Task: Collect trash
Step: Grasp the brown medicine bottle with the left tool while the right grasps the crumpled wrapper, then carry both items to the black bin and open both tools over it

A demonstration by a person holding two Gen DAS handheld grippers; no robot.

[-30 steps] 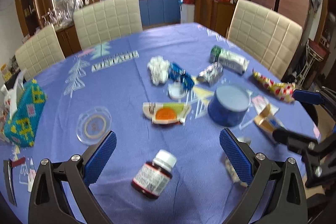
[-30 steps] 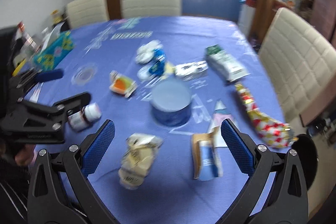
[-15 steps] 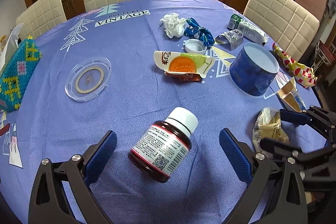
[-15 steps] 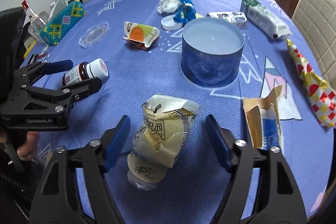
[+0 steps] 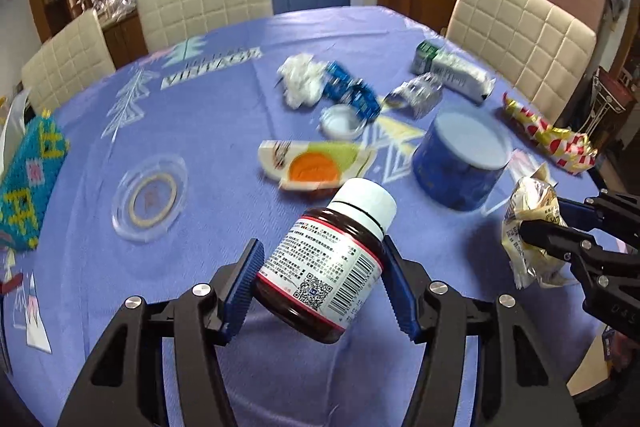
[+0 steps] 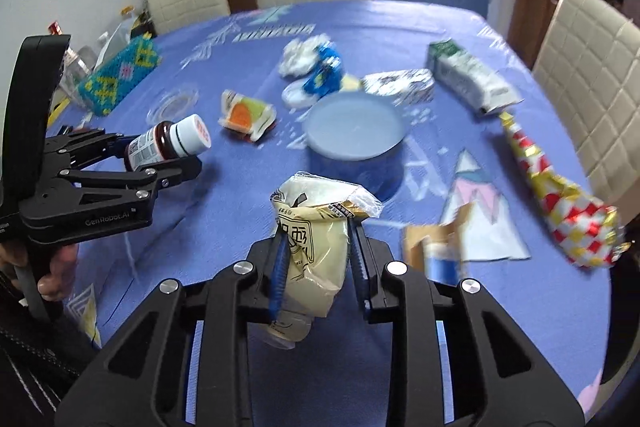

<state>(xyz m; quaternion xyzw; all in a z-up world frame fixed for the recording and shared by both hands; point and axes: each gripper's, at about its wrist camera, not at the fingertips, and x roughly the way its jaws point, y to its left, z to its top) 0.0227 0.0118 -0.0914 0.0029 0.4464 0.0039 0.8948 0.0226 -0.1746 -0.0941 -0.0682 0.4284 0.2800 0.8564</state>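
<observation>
A brown pill bottle (image 5: 326, 263) is clamped by the left gripper (image 5: 320, 283) and a crumpled yellow wrapper (image 6: 316, 247) by the right gripper (image 6: 318, 267), both jaws just closed; much litter is left farther across the table (image 5: 200, 307).

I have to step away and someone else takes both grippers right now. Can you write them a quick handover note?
Left gripper: jaws have just been closing and grip the brown pill bottle, white cap pointing away.
Right gripper: jaws have just closed on the crumpled yellow wrapper.
No bin is in view; nothing visibly disposed of yet.
Still on the blue tablecloth: white tissue, blue wrapper, foil pack, milk carton, red-gold wrapper, torn carton, orange-label cup, blue tin.
</observation>
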